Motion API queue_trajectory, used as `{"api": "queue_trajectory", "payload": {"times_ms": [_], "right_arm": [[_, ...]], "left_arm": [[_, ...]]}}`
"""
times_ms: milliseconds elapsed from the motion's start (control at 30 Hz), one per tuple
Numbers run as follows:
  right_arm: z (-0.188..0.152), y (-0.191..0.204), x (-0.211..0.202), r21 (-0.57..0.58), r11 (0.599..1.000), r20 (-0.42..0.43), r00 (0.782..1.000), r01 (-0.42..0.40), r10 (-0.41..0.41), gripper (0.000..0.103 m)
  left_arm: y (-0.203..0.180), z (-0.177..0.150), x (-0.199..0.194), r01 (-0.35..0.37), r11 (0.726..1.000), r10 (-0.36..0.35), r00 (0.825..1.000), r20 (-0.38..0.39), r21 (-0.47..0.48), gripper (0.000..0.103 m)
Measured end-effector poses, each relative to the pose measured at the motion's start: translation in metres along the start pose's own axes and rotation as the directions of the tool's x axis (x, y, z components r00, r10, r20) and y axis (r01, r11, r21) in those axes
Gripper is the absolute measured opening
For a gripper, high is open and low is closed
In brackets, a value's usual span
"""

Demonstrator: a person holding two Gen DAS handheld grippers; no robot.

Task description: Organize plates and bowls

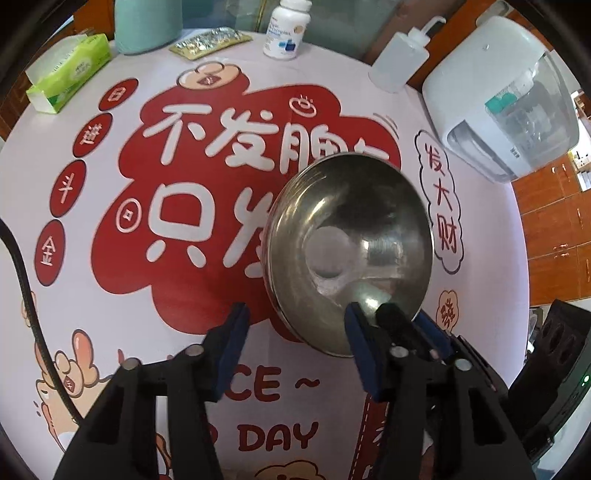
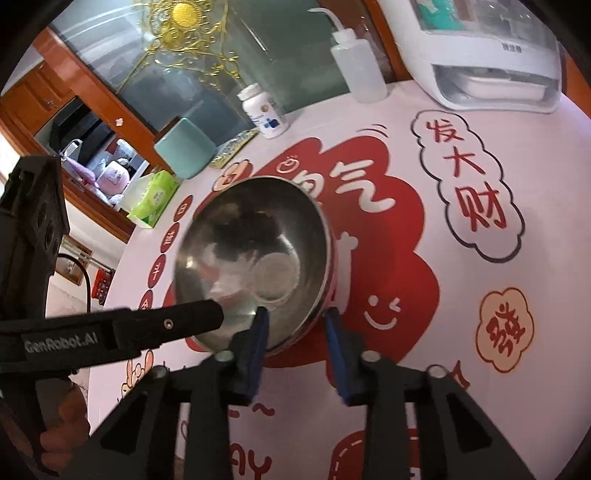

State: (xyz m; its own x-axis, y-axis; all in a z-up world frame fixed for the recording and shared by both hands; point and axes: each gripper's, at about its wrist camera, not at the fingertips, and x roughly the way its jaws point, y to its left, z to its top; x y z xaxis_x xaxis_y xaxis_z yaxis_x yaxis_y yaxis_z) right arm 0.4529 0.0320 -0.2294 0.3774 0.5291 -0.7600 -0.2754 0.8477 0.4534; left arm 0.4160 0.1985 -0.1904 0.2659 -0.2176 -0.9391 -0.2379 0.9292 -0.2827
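A stainless steel bowl (image 1: 351, 251) sits on the printed tablecloth, apparently stacked in a second bowl whose rim shows below it. In the right wrist view the bowl (image 2: 255, 258) lies just ahead of my right gripper (image 2: 297, 325), whose blue fingers straddle the near rim, one inside and one outside, not closed on it. My left gripper (image 1: 295, 321) is open; its right finger is at the bowl's near rim. In the right wrist view a left finger (image 2: 192, 321) reaches the bowl from the left.
At the table's far edge stand a white pill bottle (image 1: 286, 29), a squeeze bottle (image 1: 400, 59), a teal container (image 1: 147, 22), a green tissue box (image 1: 70, 74) and a foil packet (image 1: 210, 42). A white appliance (image 1: 506, 99) stands at the right.
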Motion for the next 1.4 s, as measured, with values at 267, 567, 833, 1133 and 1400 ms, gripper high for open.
{"api": "queue_trajectory", "payload": {"times_ms": [267,567,833,1133,1400], "right_arm": [[0.000,-0.013,-0.006,0.036,0.999,0.003,1.000,0.007,-0.007,0.015],[-0.002,-0.018,-0.012,0.058,0.998,-0.015,1.000,-0.001,0.002,0.013],[-0.010,-0.022,-0.030,0.111,0.993,-0.042,0.999,0.030,-0.026,0.011],[-0.030,-0.023,-0.061,0.121,0.992,-0.046,0.998,0.044,-0.039,0.011],[-0.050,-0.021,-0.098,0.130,0.991,-0.031,0.999,0.024,-0.020,0.012]], "left_arm": [[-0.001,-0.001,0.014,0.008,1.000,-0.007,0.999,-0.044,0.007,0.018],[-0.005,-0.004,0.017,0.004,1.000,-0.002,0.998,-0.065,0.025,0.016],[-0.018,-0.021,0.016,0.006,0.998,0.001,0.994,-0.107,0.064,0.017],[-0.032,-0.049,-0.001,0.035,0.995,-0.022,0.991,-0.129,0.097,0.017],[-0.038,-0.084,-0.024,0.081,0.992,-0.066,0.986,-0.155,0.092,0.018]]}}
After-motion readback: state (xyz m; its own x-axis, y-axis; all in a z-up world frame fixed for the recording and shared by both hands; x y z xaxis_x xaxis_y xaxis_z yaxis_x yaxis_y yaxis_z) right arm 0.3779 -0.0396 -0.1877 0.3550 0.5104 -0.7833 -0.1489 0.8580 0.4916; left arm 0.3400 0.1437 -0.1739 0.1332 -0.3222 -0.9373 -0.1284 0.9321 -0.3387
